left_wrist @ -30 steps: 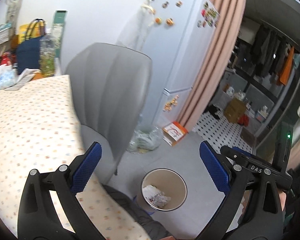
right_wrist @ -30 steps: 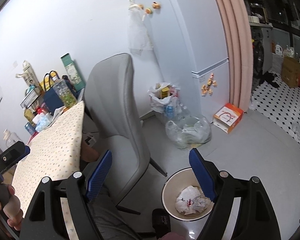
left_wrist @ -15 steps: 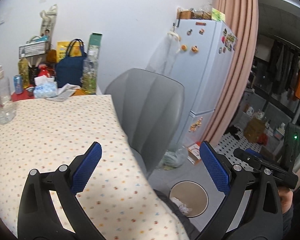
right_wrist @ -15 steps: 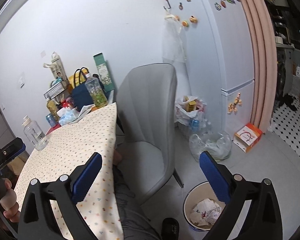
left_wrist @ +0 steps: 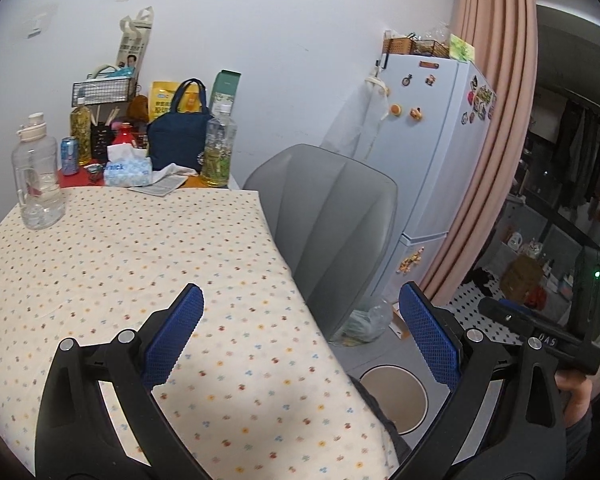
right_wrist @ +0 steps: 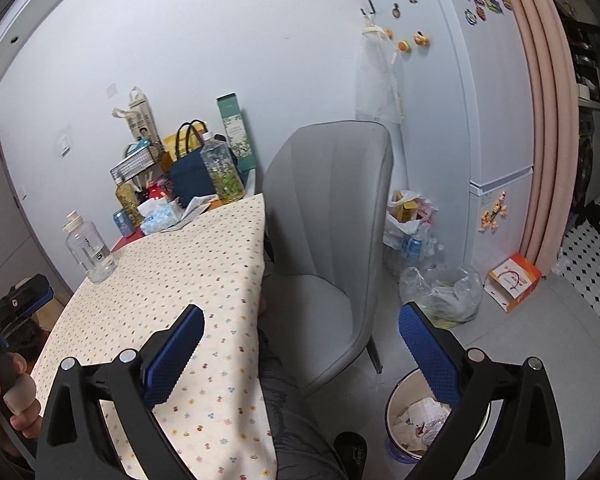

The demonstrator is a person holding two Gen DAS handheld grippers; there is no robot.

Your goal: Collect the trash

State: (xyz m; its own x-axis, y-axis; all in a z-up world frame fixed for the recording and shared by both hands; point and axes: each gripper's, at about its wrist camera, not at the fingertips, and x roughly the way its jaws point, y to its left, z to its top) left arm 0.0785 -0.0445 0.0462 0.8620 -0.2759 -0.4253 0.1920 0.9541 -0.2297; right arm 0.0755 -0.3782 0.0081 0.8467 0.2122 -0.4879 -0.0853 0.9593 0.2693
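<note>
The left gripper (left_wrist: 302,338) is seen spread wide above the dotted tablecloth (left_wrist: 140,256), with nothing held between its blue pads. The right gripper (right_wrist: 300,354) is likewise spread to its widest and empty. Crumpled trash (right_wrist: 418,420) is seen lying in the bin (right_wrist: 396,446) on the floor, beside the grey chair (right_wrist: 332,220).

We see a plain white wall (left_wrist: 260,20) behind a table (left_wrist: 120,260) in a dotted cloth, with a grey chair (right_wrist: 332,208) tucked beside it. A white fridge (right_wrist: 460,100) with magnets stands just beside a pink curtain (right_wrist: 548,112). Grey floor (right_wrist: 520,340) gives way to black-and-white tile (right_wrist: 596,264) beyond the curtain.
</note>
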